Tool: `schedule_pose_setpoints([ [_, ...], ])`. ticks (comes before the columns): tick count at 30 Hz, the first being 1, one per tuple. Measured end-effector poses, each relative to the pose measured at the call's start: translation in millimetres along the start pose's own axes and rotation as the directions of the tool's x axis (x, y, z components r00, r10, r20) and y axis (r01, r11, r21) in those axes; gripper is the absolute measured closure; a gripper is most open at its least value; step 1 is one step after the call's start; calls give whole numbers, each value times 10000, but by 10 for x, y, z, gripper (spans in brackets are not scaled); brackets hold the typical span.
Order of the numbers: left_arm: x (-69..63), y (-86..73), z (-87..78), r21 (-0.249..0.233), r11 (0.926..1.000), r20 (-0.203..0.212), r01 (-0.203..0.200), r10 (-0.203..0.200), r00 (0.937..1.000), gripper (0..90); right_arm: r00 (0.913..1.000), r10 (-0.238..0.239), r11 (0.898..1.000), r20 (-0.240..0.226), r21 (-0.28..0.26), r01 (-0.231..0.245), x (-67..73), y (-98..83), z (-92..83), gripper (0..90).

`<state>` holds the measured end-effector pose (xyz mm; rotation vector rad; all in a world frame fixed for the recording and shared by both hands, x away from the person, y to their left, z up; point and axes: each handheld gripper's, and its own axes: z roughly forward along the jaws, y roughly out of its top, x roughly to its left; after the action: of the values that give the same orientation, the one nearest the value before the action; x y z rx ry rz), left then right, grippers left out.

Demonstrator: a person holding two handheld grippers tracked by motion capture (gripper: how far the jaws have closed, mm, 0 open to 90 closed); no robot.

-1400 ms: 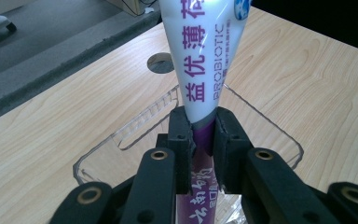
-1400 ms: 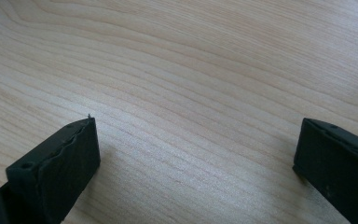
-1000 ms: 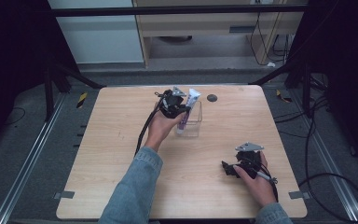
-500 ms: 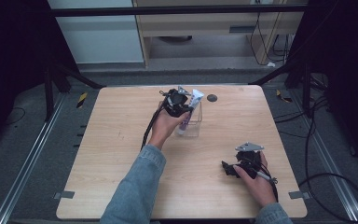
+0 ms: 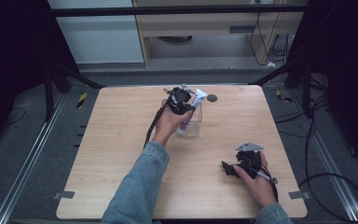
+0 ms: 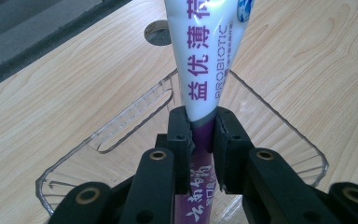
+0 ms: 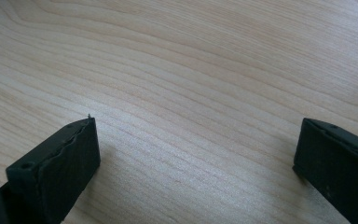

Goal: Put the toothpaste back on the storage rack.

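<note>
Left gripper (image 6: 200, 135) on glossy tapered tube (image 6: 207, 60)

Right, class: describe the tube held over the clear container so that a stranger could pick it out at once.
Start at the wooden table and find the clear plastic container near its far edge. Above it the left tongs clamp a toothpaste tube: white shading to purple, with purple lettering, the only printed thing there.

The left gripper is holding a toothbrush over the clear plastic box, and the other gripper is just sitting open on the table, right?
Almost. It is a toothpaste tube, not a toothbrush. The left gripper view shows the left gripper shut on the white and purple tube above the clear plastic box. The right gripper does rest open on the table.
</note>
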<state>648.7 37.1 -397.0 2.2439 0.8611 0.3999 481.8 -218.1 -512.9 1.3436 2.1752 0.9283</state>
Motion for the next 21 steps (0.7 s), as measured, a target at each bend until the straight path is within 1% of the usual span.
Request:
schedule_pose_setpoints([
  [12,14,-6,14,-12,10000,105,84,-84,9999,775,10000,-4,10000,1,0,4,0,0,0,4],
  [14,16,-9,17,-96,9998,113,185,-184,9998,774,10000,-3,10000,0,-1,3,0,0,0,4],
  [21,15,-17,10,-146,9998,86,136,-135,9999,773,10000,-2,10000,0,0,2,0,0,0,4],
])
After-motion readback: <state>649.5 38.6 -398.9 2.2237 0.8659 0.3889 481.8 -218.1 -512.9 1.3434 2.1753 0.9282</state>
